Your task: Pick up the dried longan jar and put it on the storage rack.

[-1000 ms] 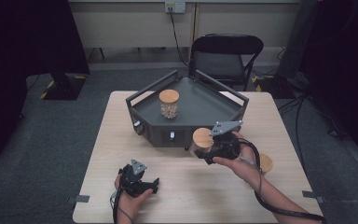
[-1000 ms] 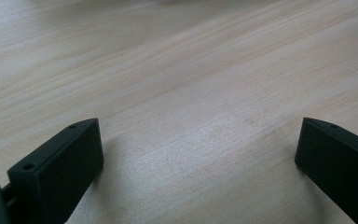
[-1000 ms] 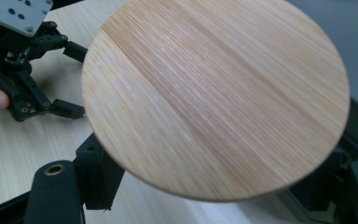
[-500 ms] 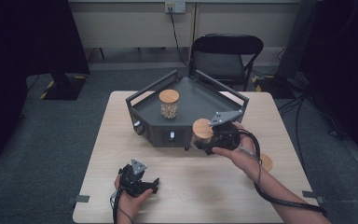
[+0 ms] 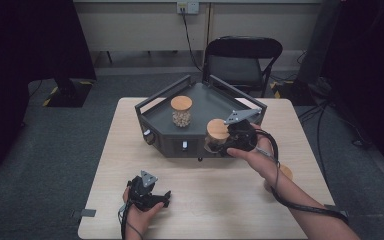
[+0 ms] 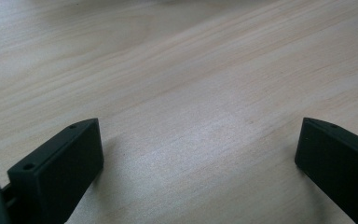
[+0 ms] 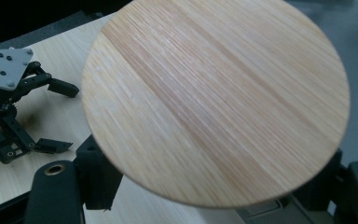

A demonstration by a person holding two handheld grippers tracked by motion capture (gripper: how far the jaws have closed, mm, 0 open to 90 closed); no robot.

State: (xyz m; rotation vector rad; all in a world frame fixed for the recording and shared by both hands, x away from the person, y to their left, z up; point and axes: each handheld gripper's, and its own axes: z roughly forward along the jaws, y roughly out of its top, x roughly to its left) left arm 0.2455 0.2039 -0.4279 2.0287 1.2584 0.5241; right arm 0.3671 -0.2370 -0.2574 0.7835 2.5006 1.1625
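At the table's [image 5: 205,200] far side: dark grey tray [image 5: 172,145] with raised rails, holding one lidded jar [image 5: 181,111] of pale, nut-like contents near its back left, upright and well clear of the walls. Presumably left free in front and to the right for a companion.

At the tray's front right corner: second jar [image 5: 217,129], capped with a round wooden lid [image 7: 214,98], pinched in the right gripper [image 5: 225,145]. Tongs pressed in from either side below the lid, as seen in the right gripper view, with the lid's broad face spread over both black jaws. Grip taken low on the body rather than on the lid, likely so that the cap cannot slip off and the jar stays upright in carriage. Not discernible from above whether the jar's base hangs clear of the tray's rail or rests on it.

Near the table's front edge: left gripper [image 5: 164,198] resting in the hand, tongs spread wide over bare wood [image 6: 198,163], nothing between them. Same gripper visible beyond the lid's rim in the right gripper view [image 7: 67,116], jaws apart. Parked well away from the tray, seemingly to leave the carrying hand an unobstructed path.

Beside the right forearm: small round wooden disc [image 5: 285,172] lying flat on the table, partly hidden, purpose unclear.

Beyond the table: folding chair [image 5: 242,60], unoccupied.

Judged stage: transfer of the second jar toward the tray floor, set-down not yet made.
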